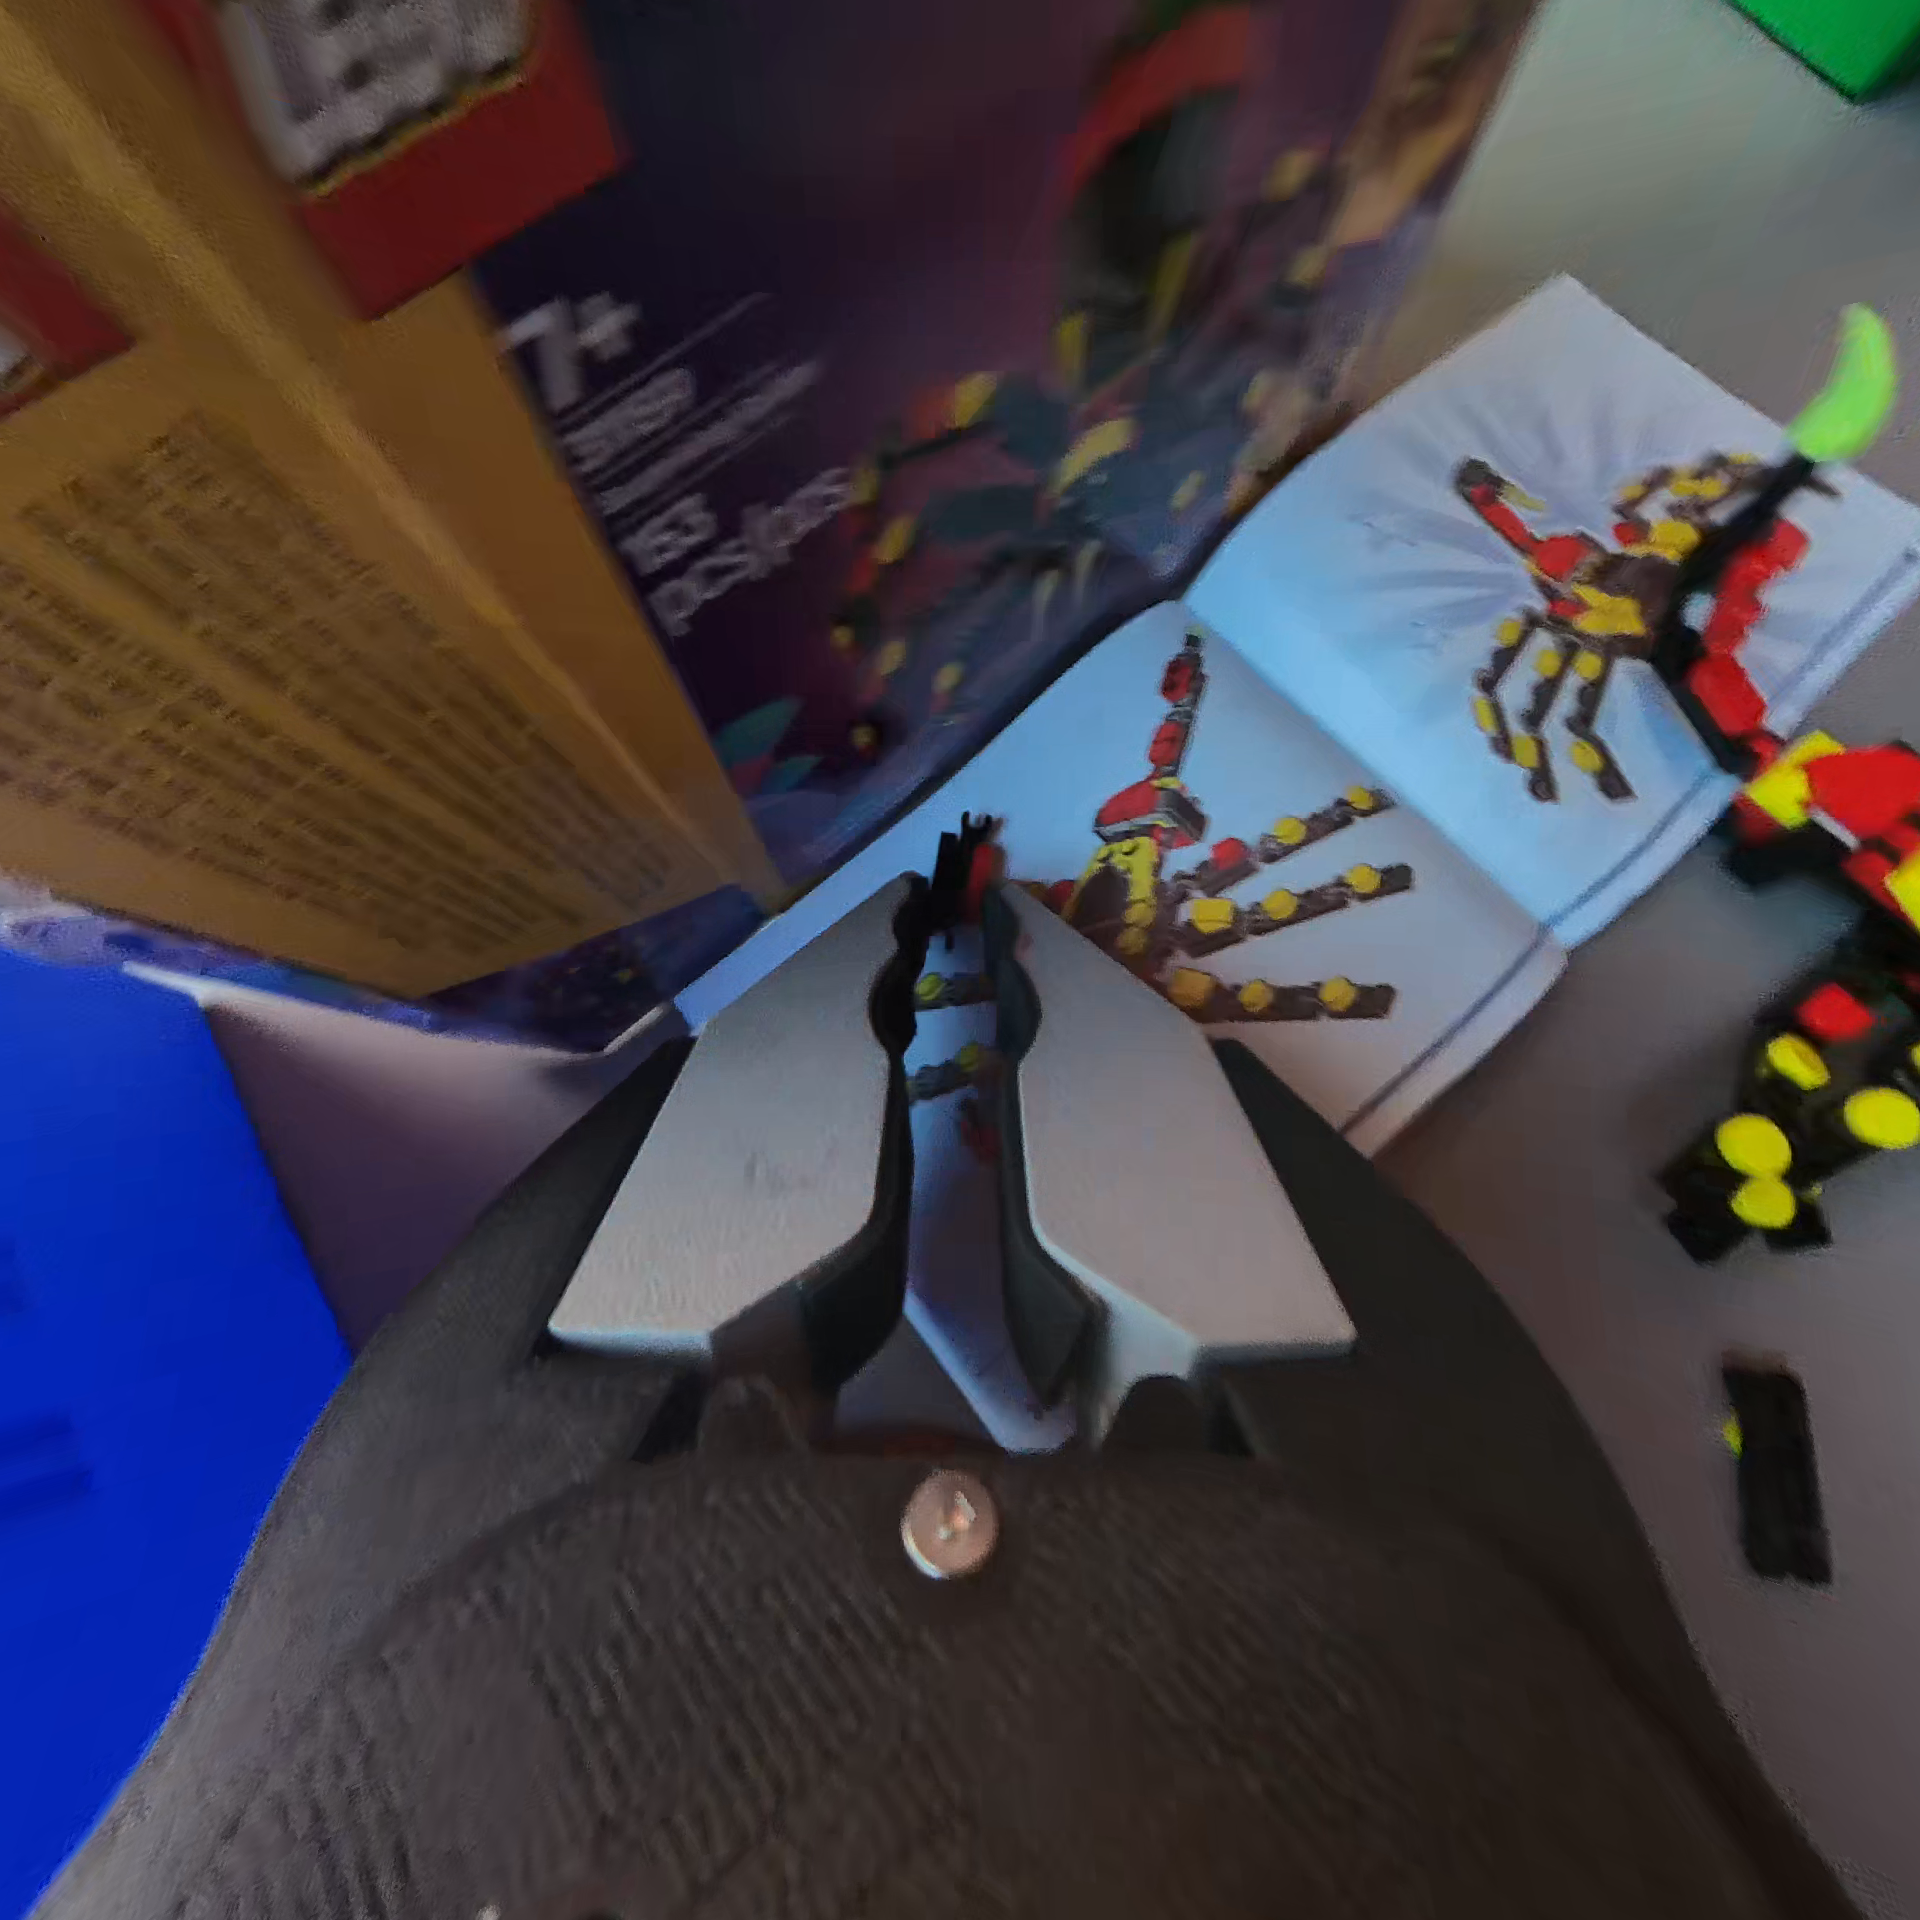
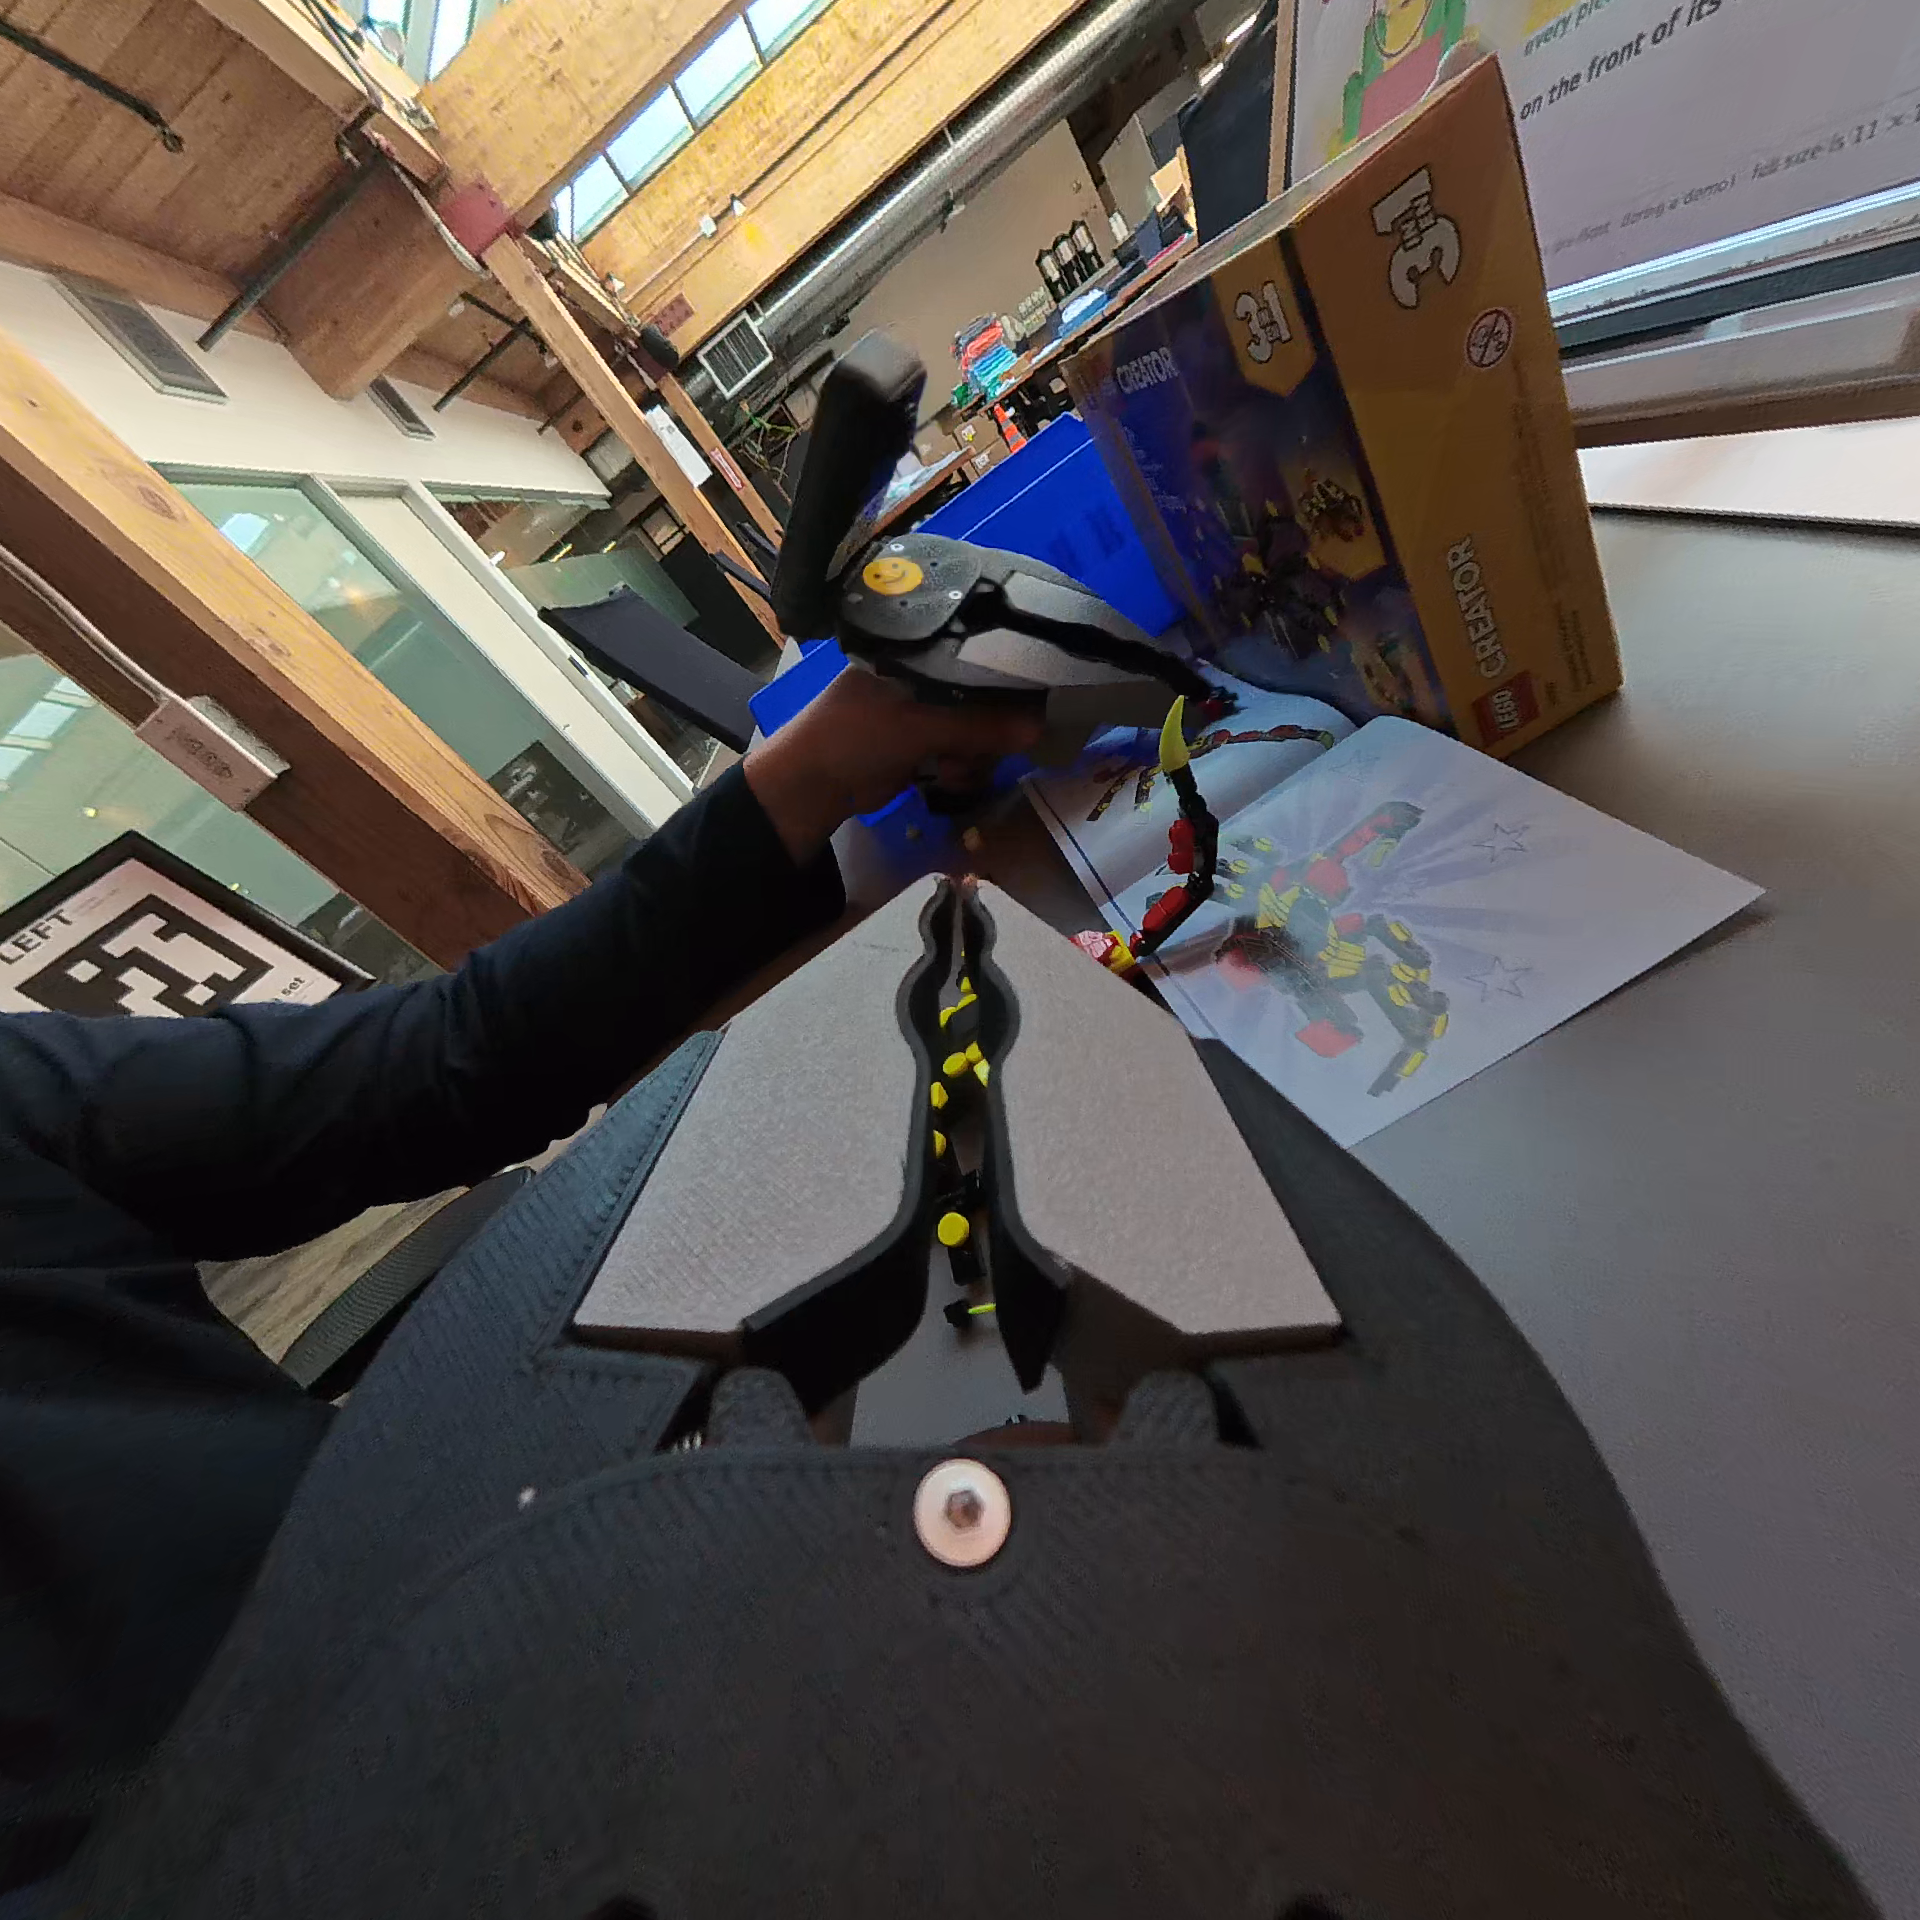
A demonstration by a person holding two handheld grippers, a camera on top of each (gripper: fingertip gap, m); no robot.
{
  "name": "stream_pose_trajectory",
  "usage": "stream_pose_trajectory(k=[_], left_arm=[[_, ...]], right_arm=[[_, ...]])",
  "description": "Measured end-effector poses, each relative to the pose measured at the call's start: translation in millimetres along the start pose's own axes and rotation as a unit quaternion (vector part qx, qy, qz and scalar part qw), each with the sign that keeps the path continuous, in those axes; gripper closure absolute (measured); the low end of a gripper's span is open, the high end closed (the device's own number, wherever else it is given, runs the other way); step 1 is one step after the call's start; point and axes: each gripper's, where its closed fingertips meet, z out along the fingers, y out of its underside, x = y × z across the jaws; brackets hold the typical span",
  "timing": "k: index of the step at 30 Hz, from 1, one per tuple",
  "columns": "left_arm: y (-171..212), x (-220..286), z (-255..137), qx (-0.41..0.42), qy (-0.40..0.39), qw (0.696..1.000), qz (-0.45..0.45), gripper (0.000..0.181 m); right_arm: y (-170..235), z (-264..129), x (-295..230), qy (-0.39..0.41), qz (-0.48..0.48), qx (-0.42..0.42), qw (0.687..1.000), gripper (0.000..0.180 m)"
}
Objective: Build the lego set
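Observation:
My left gripper is shut on a small black and red lego piece and holds it above the open instruction booklet. It also shows in the right wrist view, held by a person's hand. The red, black and yellow scorpion model stands on the table to the right, its tail raised with a green stinger. My right gripper is shut, its tips together. The model's black and yellow legs show through the gap between its fingers. The tail rises just to the right.
The lego box stands upright behind the booklet, close in front of the left gripper. A blue bin sits to the left. A loose black piece lies on the grey table. A dark sleeve crosses the left side. The gap from one gripper's tips to the other's is roughly 25 cm.

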Motion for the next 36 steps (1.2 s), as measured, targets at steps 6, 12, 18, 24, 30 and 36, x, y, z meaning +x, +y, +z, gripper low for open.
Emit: stream_pose_trajectory(k=[6, 12, 18, 24, 30, 36], left_arm=[[-35, 43, -38, 0.093, -0.003, 0.981, 0.170, 0.173], [-56, 177, -78, 0.195, 0.235, 0.921, 0.242, 0.174], [-53, 241, -63, 0.182, 0.332, 0.904, 0.200, 0.174], [-46, 234, -29, 0.142, 0.258, 0.938, 0.184, 0.156], [-63, 214, -32, 0.181, 0.222, 0.947, 0.144, 0.149], [-82, 179, -40, 0.233, 0.166, 0.954, 0.086, 0.147]], right_arm=[[-8, -8, 0, 0.010, -0.033, 0.006, 0.999, 0.180], [-11, -14, 6, 0.029, -0.045, 0.010, 0.999, 0.180], [-9, -14, 10, 0.038, -0.054, 0.001, 0.998, 0.180], [-5, -15, 19, 0.069, -0.090, -0.027, 0.993, 0.180], [-8, -21, 25, 0.086, -0.108, -0.029, 0.990, 0.180], [-6, -19, 23, 0.076, -0.094, -0.031, 0.992, 0.180]])
